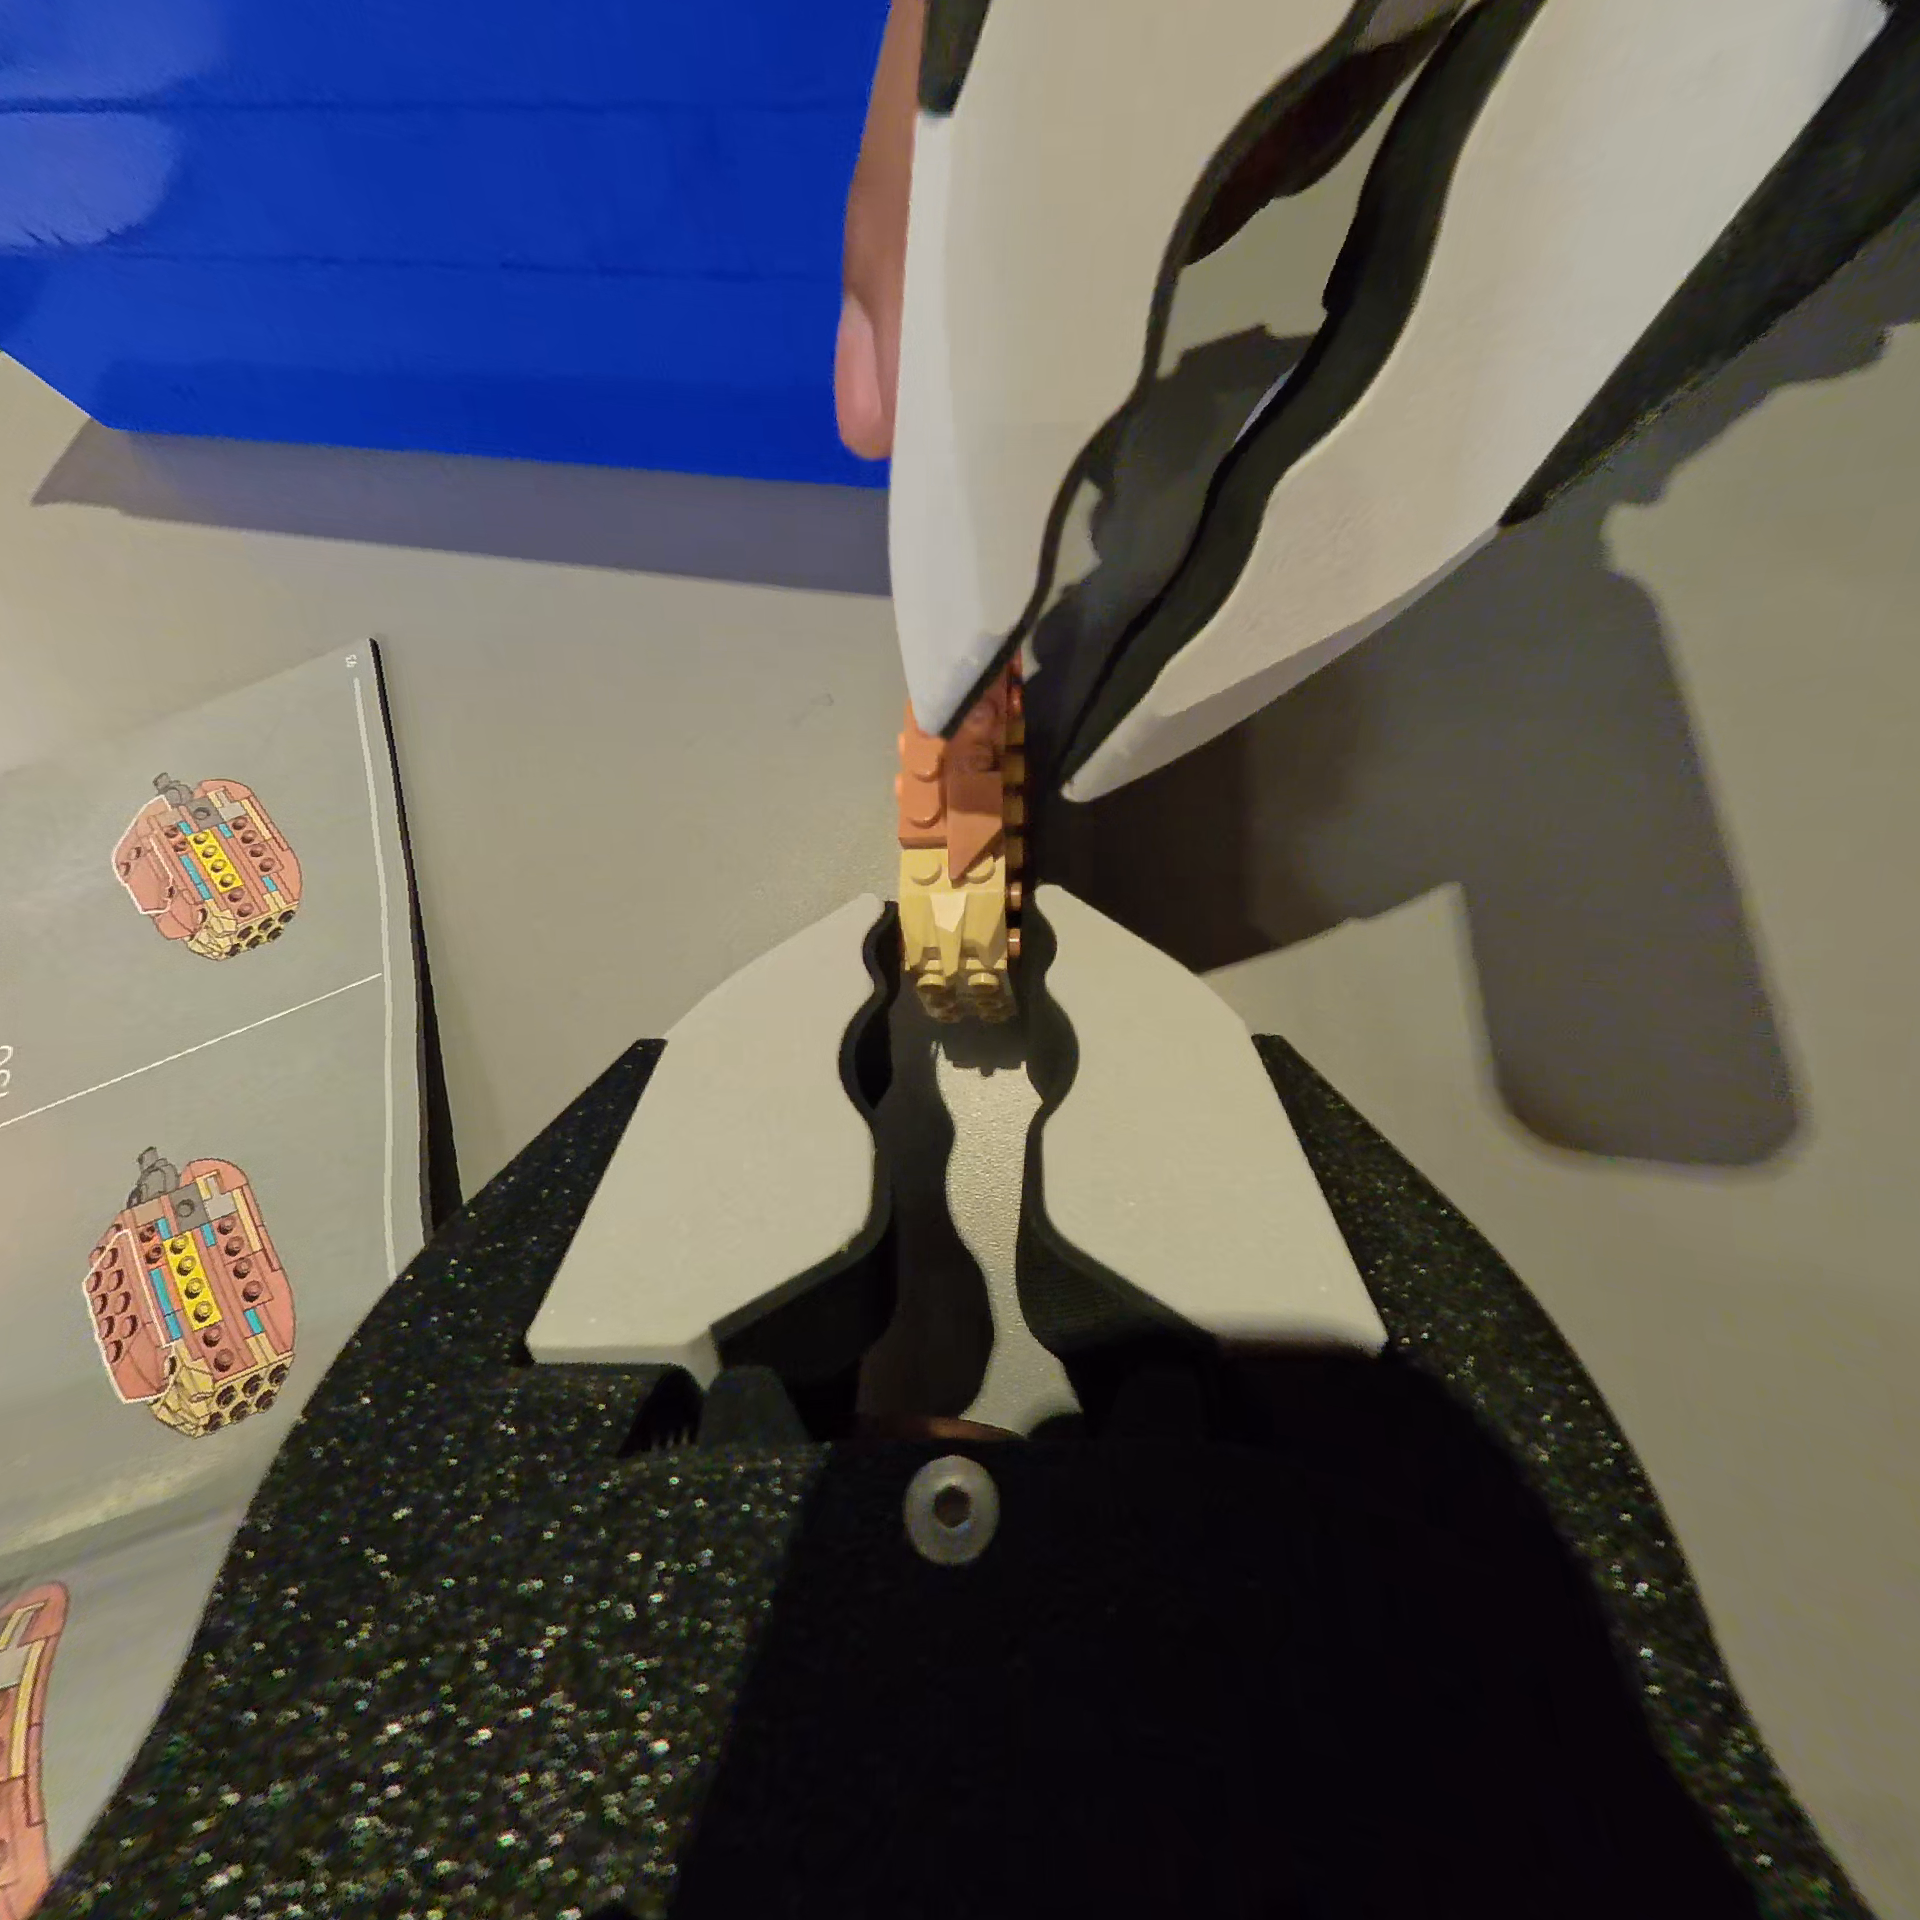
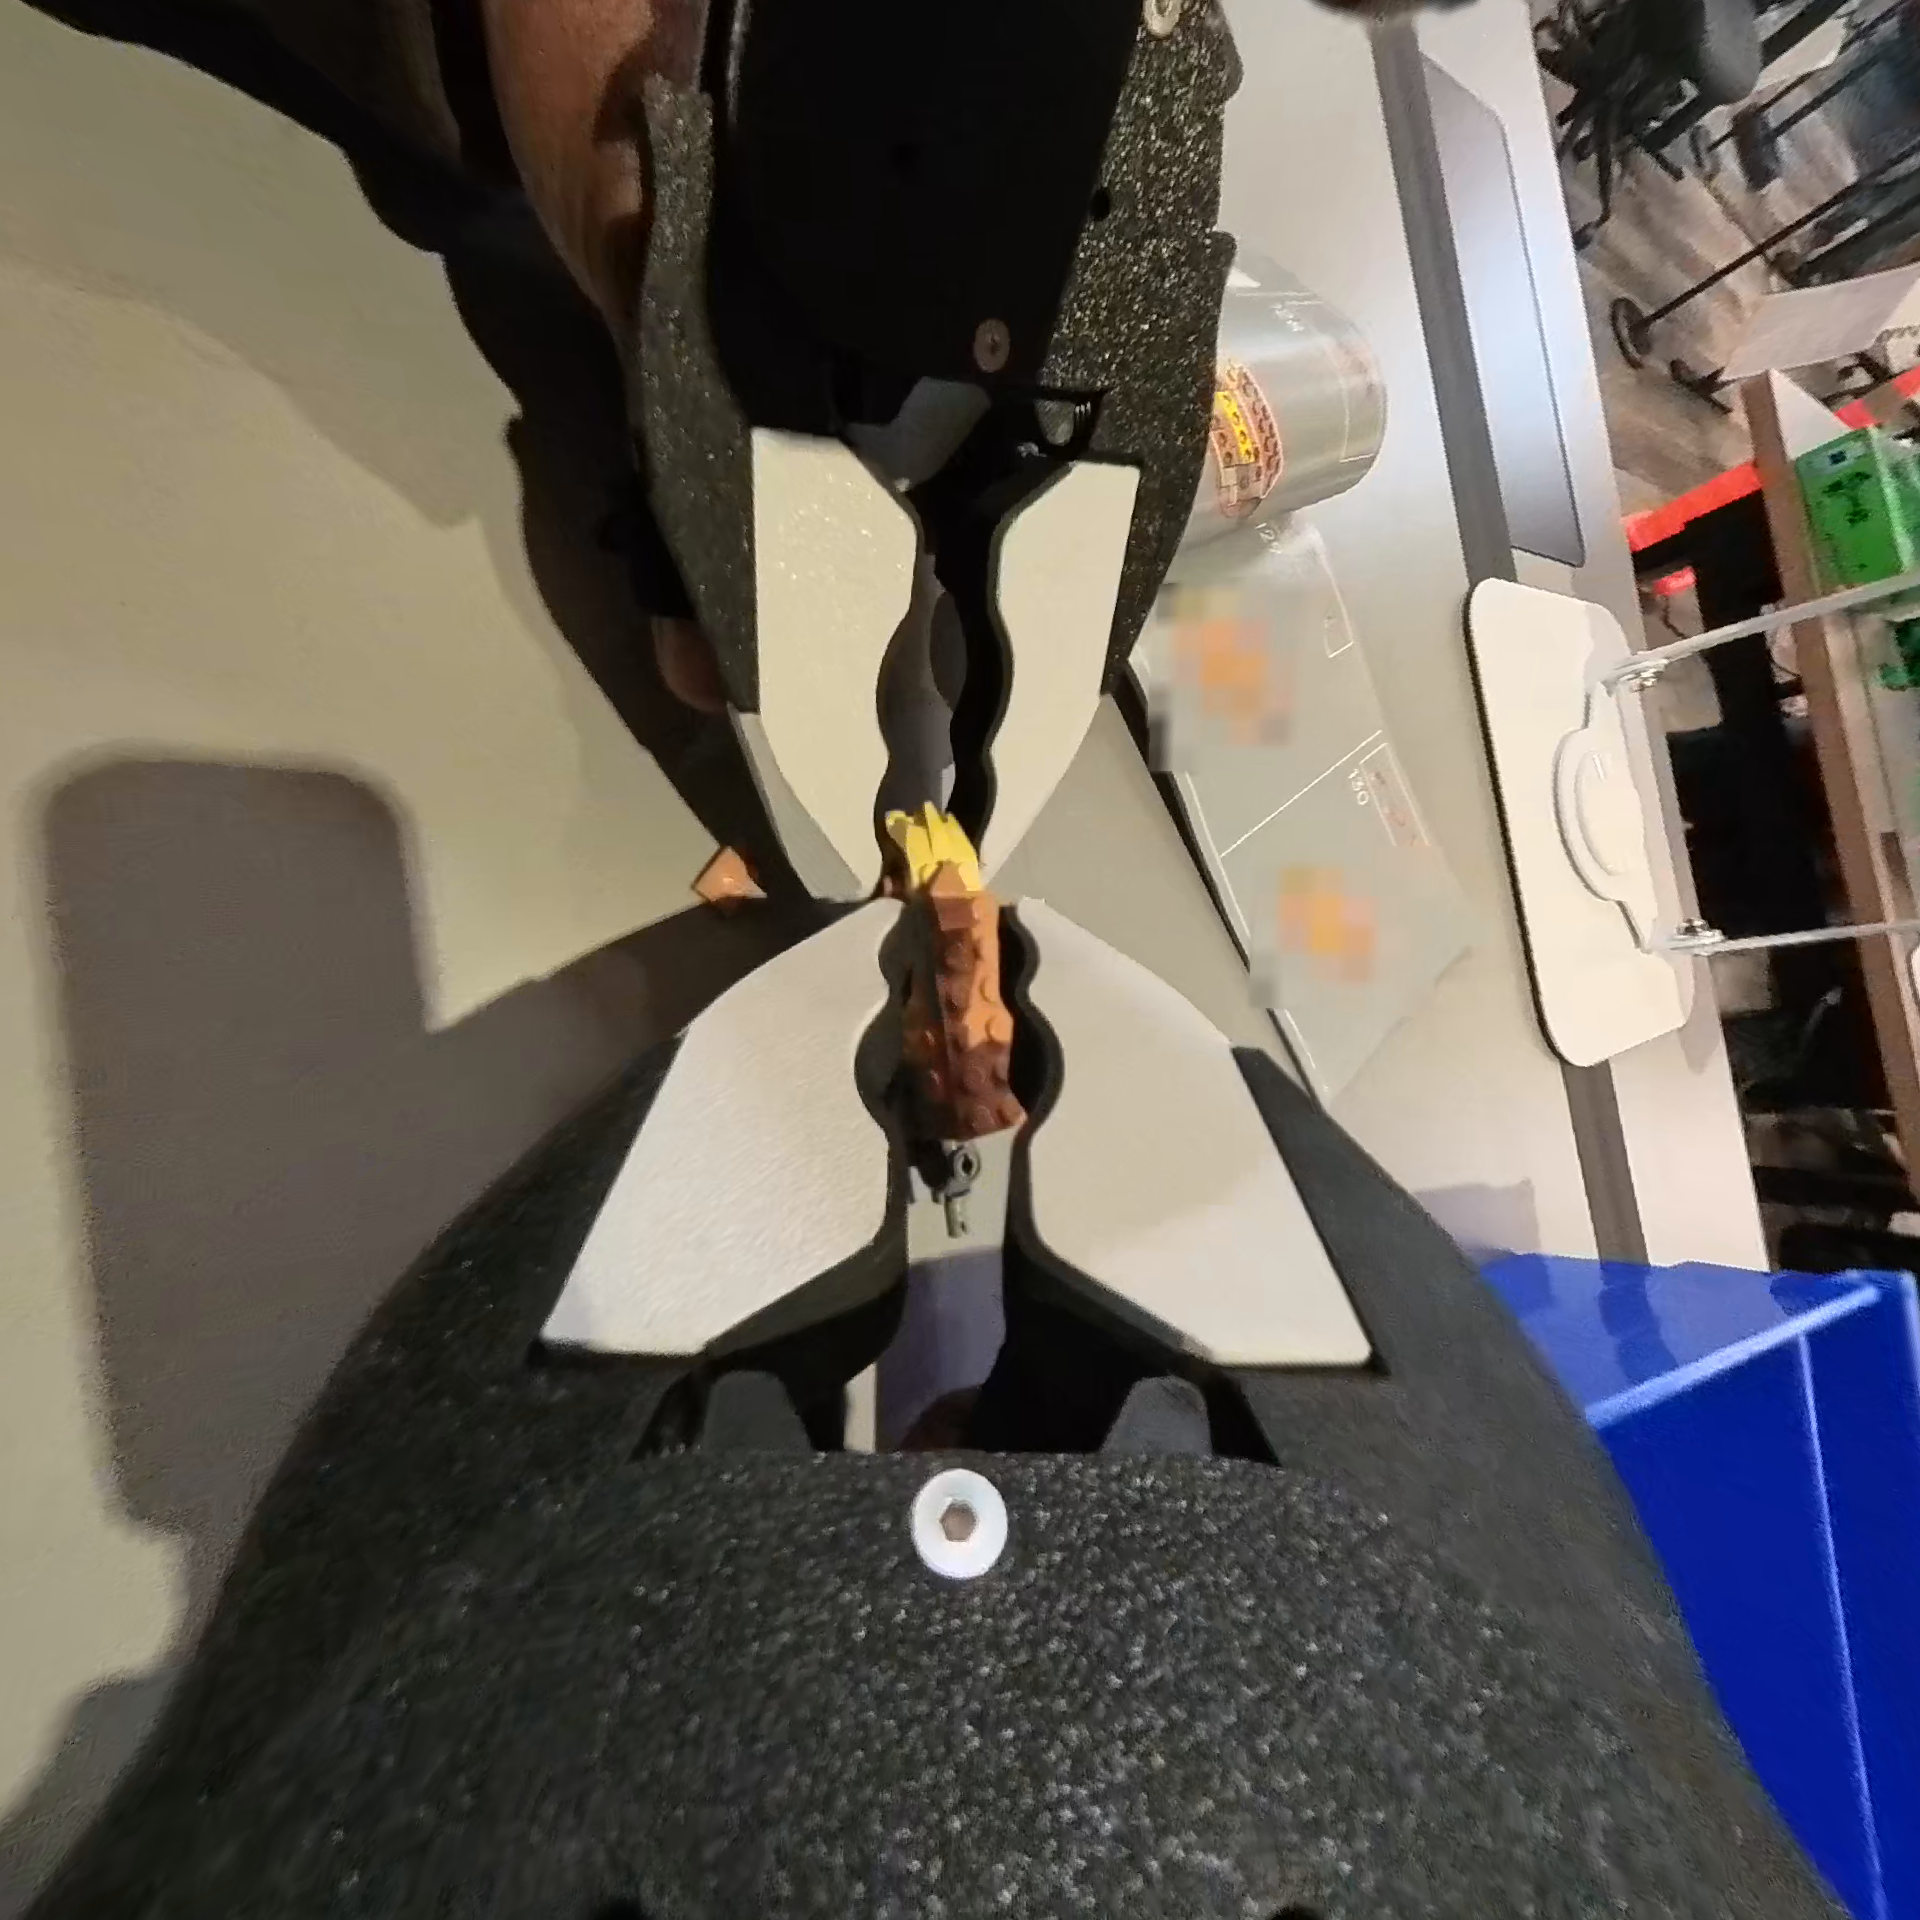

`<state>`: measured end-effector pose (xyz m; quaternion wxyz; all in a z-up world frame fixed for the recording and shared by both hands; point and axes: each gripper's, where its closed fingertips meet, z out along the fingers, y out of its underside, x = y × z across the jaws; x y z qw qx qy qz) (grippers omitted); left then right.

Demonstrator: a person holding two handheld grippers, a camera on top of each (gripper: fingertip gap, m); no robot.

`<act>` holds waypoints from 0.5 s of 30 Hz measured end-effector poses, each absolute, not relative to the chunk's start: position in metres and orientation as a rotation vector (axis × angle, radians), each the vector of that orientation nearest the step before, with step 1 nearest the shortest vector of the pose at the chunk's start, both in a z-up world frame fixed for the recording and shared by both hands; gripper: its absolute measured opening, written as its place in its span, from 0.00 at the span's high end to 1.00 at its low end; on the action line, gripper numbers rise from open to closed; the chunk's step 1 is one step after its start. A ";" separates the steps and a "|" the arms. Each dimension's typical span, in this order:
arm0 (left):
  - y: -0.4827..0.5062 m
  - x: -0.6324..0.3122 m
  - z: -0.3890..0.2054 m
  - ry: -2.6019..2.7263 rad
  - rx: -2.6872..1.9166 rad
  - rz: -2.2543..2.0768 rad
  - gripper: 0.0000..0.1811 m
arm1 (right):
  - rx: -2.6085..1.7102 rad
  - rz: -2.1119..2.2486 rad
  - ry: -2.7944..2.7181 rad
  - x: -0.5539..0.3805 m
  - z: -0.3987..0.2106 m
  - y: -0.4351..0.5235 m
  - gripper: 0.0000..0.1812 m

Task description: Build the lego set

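Left gripper (image 1: pixel 961 935) is pinching the model's (image 1: pixel 961 883) tan end, jaws nearly closed; right gripper (image 2: pixel 951 925) is clamping its brown end, both holding it above the table (image 1: pixel 623 675). Light, stiff, likely popping apart if twisted; grip flat sides. Booklet (image 1: pixel 197 1039) lying left, blue bin (image 1: pixel 416 208) beyond.

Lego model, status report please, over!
Both grippers, left and right, shut on lego model. Held above table. Nothing in the way.
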<state>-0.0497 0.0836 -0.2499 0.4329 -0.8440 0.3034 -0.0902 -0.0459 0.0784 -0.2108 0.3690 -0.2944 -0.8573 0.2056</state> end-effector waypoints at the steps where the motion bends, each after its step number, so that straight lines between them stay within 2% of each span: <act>1: 0.084 -0.050 -0.250 0.755 -2.102 -0.226 0.88 | -0.754 0.521 -2.185 -0.045 -0.210 0.080 0.91; 15: 0.081 -0.047 -0.249 0.785 -2.088 -0.242 0.88 | -0.953 0.515 -2.162 -0.037 -0.224 0.096 0.79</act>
